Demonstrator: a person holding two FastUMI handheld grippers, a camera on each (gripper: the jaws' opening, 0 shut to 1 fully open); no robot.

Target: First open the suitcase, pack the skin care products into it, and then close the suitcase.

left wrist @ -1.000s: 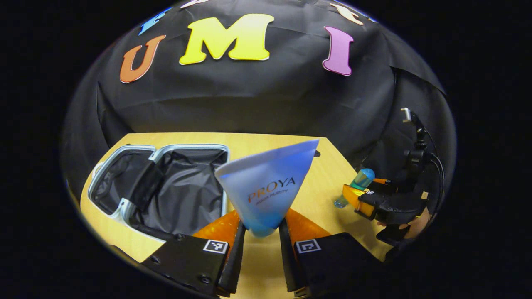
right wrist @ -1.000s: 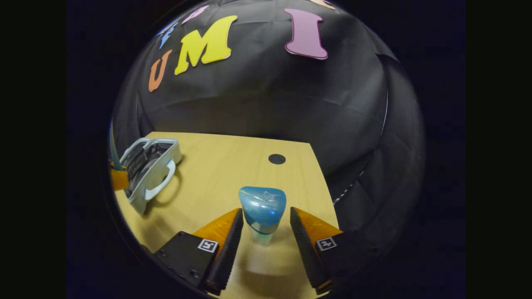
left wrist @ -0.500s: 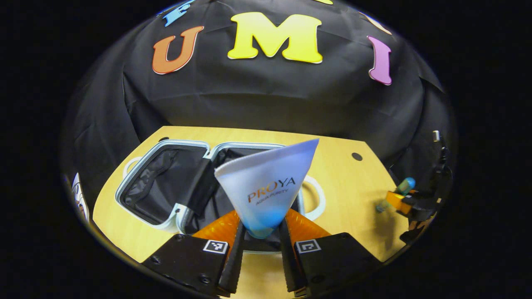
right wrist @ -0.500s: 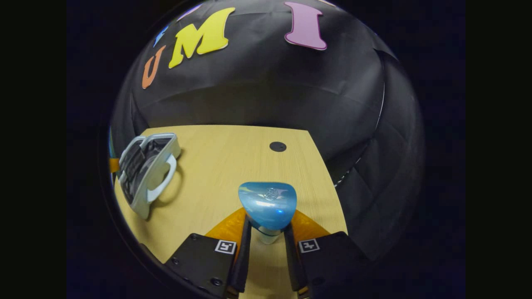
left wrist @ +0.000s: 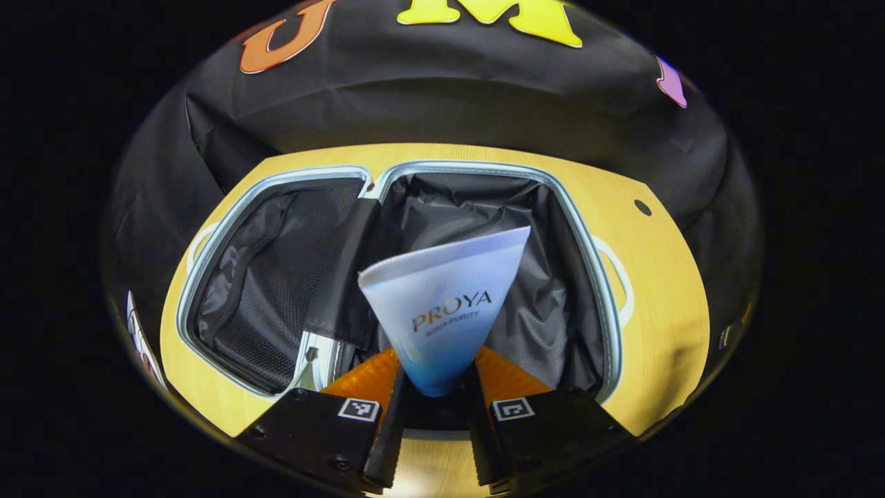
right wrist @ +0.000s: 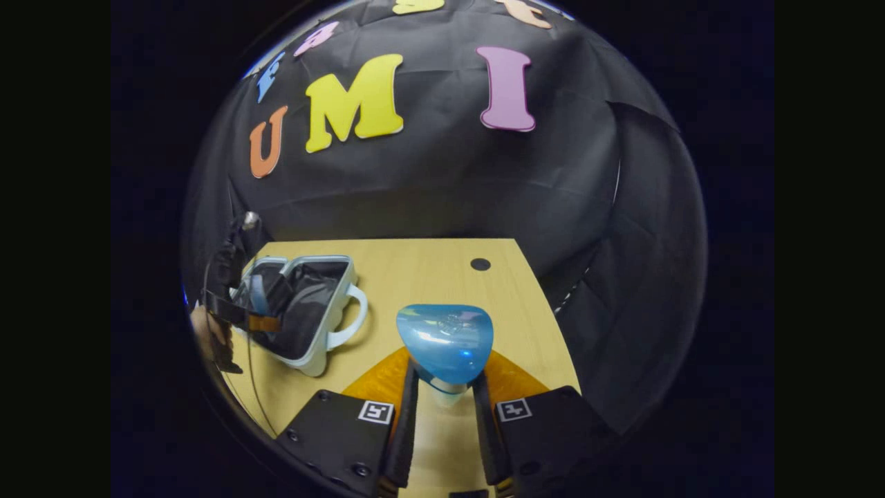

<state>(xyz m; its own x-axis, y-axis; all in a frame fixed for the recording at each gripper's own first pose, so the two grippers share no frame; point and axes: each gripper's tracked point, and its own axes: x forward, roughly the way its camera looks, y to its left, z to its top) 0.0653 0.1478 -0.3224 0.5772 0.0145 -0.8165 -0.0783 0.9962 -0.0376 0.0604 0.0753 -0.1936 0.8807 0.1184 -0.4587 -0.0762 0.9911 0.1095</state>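
Left tongs (left wrist: 432, 398), clamping tube (left wrist: 446, 311), have moved over open suitcase (left wrist: 601, 290), so drop-in looks next; right tongs (right wrist: 442, 408) now closed on blue-capped bottle (right wrist: 446, 342) above counter (right wrist: 415, 277).

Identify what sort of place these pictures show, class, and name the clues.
Probably a staged recording booth, not a home: a black cloth wall backs a bare light wooden table, where a pale blue open suitcase lies and hand-held grippers grip a blue-white tube and blue-capped bottle.
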